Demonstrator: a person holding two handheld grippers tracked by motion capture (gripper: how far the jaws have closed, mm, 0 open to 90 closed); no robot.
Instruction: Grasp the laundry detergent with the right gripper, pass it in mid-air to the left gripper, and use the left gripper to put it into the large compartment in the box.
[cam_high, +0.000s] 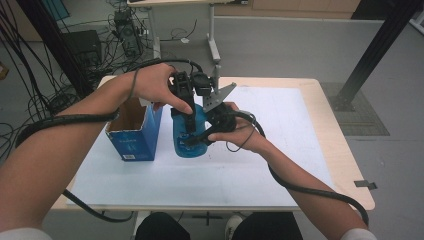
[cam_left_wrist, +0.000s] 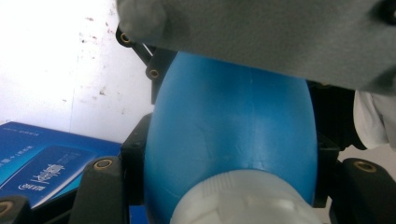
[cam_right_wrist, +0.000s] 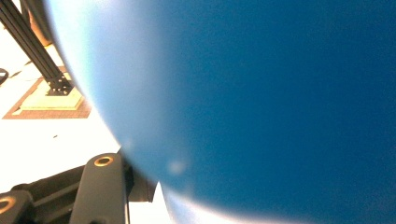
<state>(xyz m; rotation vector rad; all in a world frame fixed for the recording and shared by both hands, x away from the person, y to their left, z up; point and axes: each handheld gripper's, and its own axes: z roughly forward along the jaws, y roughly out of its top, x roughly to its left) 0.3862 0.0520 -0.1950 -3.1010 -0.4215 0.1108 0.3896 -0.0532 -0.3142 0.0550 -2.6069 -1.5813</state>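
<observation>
A blue plastic bottle (cam_high: 189, 136) with a pale, whitish neck stood upright on the white surface (cam_high: 280, 130), just beside an open blue carton (cam_high: 134, 135).

Pretty tight on my left: the open blue box (cam_high: 135, 131) stands just beside the blue bottle (cam_high: 190, 135), leaving a thin gap between them. Both grippers crowd the bottle from above and the right. Right half of the white mat (cam_high: 280, 130) is bare, and so is the front strip, so I've got room there.
</observation>
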